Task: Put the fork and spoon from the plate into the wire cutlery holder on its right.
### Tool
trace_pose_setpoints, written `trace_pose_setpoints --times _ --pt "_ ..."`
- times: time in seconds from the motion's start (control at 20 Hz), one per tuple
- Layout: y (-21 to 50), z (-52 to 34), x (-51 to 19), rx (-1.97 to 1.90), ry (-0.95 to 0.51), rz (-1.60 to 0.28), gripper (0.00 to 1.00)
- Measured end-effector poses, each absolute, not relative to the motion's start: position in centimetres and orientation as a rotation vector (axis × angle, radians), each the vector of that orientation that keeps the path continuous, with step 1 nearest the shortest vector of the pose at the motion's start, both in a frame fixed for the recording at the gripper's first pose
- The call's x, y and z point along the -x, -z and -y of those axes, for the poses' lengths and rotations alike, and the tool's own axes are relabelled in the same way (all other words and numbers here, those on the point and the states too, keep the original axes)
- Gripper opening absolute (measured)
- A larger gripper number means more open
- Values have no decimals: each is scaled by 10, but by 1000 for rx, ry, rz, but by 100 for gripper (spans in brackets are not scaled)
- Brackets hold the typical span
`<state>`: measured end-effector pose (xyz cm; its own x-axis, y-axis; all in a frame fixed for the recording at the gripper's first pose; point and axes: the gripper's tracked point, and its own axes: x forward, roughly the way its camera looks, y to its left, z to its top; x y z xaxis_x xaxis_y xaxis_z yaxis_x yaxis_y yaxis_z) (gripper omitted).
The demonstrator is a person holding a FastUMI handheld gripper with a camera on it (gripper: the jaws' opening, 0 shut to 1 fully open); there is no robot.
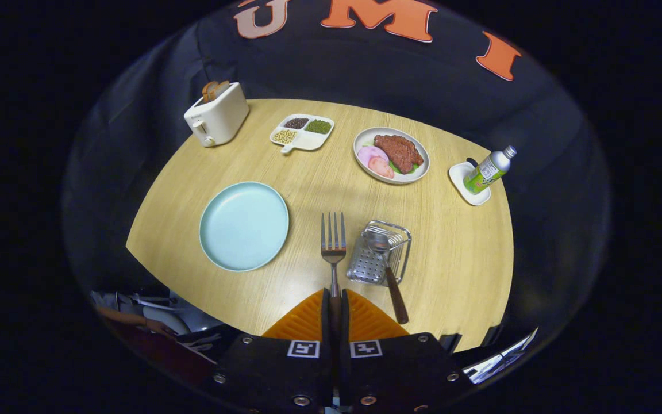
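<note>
Tool (pixel 334 313) grips fork (pixel 333 244); spoon (pixel 385 261) sits in wire holder (pixel 380 253); plate (pixel 244 225) bare.

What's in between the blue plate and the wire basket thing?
The fork, seen in the gripper view. It sticks out ahead of the gripper, whose fingers are shut on its handle, between the empty blue plate and the wire cutlery holder, where the spoon sits.

Toaster (pixel 216 115), snack tray (pixel 302 132), steak plate (pixel 391 155) — bottle (pixel 489 170)
</note>
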<state>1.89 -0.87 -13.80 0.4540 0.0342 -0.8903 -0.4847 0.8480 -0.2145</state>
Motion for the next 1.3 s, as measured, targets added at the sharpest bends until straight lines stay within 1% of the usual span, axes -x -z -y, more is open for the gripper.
trace_pose_setpoints --times 0.35,0.55,0.7,0.9,1.3 --pt "144 58 -32 640 -343 -1267 5" --pt "151 65 -36 741 -408 -1372 5" --pt "156 68 -42 795 -418 -1434 5" --pt "162 73 -51 858 -429 -1497 5" --pt "179 63 -62 947 -463 -1544 5"
